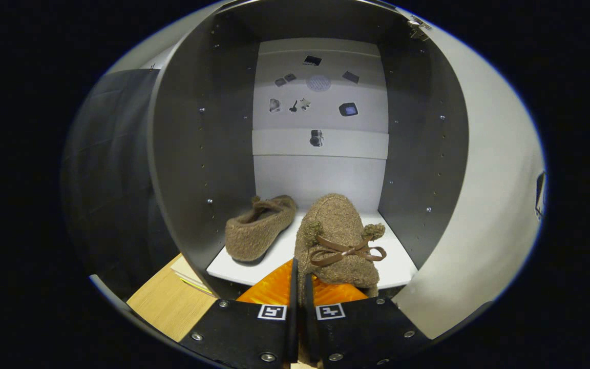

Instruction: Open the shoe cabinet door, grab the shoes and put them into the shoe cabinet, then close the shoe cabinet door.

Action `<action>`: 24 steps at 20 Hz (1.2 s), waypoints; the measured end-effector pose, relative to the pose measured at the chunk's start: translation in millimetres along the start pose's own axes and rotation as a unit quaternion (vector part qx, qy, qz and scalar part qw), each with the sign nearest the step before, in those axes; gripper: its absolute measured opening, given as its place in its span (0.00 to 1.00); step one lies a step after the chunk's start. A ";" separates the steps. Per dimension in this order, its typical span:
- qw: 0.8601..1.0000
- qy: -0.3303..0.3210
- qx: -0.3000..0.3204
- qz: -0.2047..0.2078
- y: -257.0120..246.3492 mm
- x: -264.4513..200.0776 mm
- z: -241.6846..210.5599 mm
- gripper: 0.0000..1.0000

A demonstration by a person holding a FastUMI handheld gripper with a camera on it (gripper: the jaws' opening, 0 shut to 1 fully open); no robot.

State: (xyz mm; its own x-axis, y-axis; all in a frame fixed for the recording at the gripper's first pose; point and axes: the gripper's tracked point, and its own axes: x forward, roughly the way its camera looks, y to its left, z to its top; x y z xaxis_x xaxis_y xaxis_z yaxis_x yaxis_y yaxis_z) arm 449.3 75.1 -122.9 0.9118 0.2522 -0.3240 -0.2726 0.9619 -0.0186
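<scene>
Now the gripper (299, 287) pinches a brown shoe (338, 241) over the cabinet shelf (397, 269).

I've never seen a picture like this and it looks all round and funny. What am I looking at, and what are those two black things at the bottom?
The camera rides on a tool that a person carries, so you see what the tool sees, bent round like a fishbowl. The two black things are the fingers of the hand-held gripper. They are squeezed together on the edge of a fuzzy brown slipper with a bow, holding it at the front of the white shelf. That shelf is inside an open shoe cabinet, with its door swung out beside it. The other slipper already lies on the shelf. Small pictures are stuck on the back wall.
</scene>
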 end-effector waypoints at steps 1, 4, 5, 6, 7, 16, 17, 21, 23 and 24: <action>1.000 0.000 -0.001 0.001 -1.7 10.7 6.0 0.06; 1.000 0.008 -0.007 0.000 -9.3 40.4 17.2 0.07; 1.000 0.012 -0.007 -0.002 -11.5 50.3 19.7 0.07; 1.000 0.008 -0.006 -0.006 -15.7 60.2 25.3 0.06; 1.000 0.007 -0.002 -0.007 -17.4 72.1 28.9 0.07; 0.998 0.049 -0.016 -0.020 -29.5 145.0 22.6 0.07; 0.998 0.052 -0.015 -0.022 -29.1 149.6 19.8 0.07; 0.997 0.073 0.006 -0.020 -24.3 158.0 9.3 0.10; 0.997 0.071 0.003 -0.025 -22.6 158.0 8.1 0.16; 0.997 0.070 0.001 -0.028 -22.5 156.9 8.4 0.17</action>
State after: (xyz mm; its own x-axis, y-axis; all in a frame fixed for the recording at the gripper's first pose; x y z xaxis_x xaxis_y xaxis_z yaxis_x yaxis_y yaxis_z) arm 601.0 93.9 -165.4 0.8735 0.1810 -0.4519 -0.2220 0.9743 -0.0388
